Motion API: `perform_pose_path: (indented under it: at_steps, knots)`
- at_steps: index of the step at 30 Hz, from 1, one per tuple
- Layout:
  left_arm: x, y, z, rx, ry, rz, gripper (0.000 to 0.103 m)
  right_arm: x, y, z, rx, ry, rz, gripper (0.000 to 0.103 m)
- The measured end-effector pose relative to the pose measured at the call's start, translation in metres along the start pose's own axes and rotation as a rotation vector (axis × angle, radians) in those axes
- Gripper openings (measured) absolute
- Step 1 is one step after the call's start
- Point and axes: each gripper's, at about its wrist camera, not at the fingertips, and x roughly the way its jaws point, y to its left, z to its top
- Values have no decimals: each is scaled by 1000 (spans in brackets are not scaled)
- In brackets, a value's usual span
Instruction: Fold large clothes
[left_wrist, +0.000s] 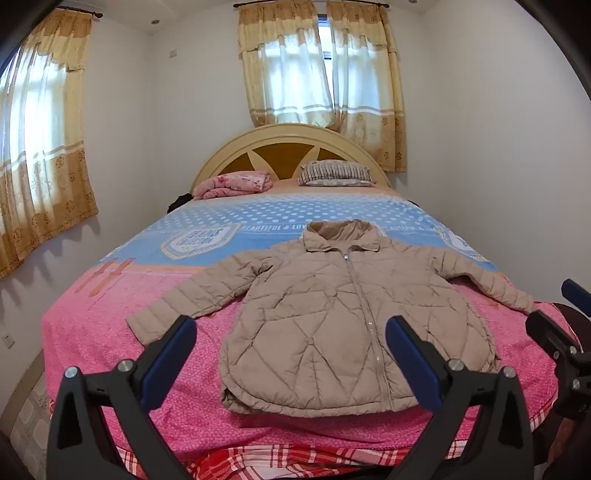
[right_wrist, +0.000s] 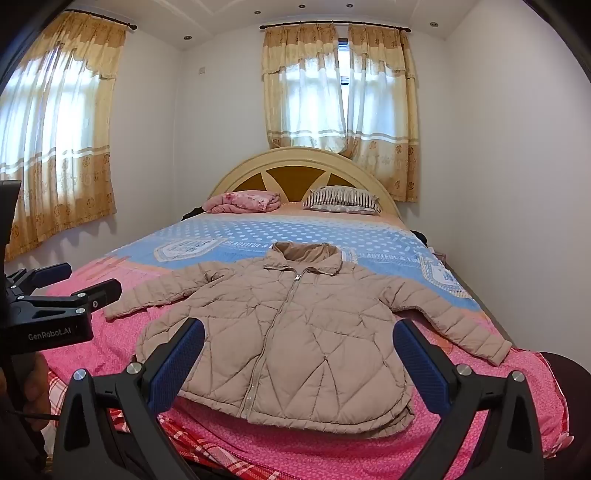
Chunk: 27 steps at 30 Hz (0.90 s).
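Note:
A beige quilted puffer jacket (left_wrist: 332, 317) lies flat and zipped on the bed, collar toward the headboard, both sleeves spread out; it also shows in the right wrist view (right_wrist: 295, 339). My left gripper (left_wrist: 291, 332) is open and empty, held above the bed's foot in front of the jacket's hem. My right gripper (right_wrist: 299, 336) is open and empty, also in front of the hem. The right gripper shows at the right edge of the left wrist view (left_wrist: 561, 314), and the left gripper at the left edge of the right wrist view (right_wrist: 88, 280).
The bed (left_wrist: 110, 332) has a pink and blue cover. A folded pink blanket (left_wrist: 236, 182) and a striped pillow (left_wrist: 332, 173) lie by the headboard (left_wrist: 288, 147). White walls stand close on both sides. Curtained windows (left_wrist: 317, 74) are behind and to the left.

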Motion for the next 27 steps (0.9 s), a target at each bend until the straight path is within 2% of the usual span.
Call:
perform_pose_path:
  at_steps: [6, 7, 11, 27]
  knots:
    - [0, 5, 0, -5, -8, 23, 103, 0, 0, 0, 0, -8, 3, 102]
    - [4, 3, 3, 10, 10, 13, 103, 0, 0, 0, 0, -7, 4, 102]
    - [1, 4, 4, 0, -11, 17, 103, 1, 1, -1, 0, -5, 1, 102]
    - [4, 9, 4, -1, -13, 21, 103, 8, 2, -5, 3, 10, 6, 102]
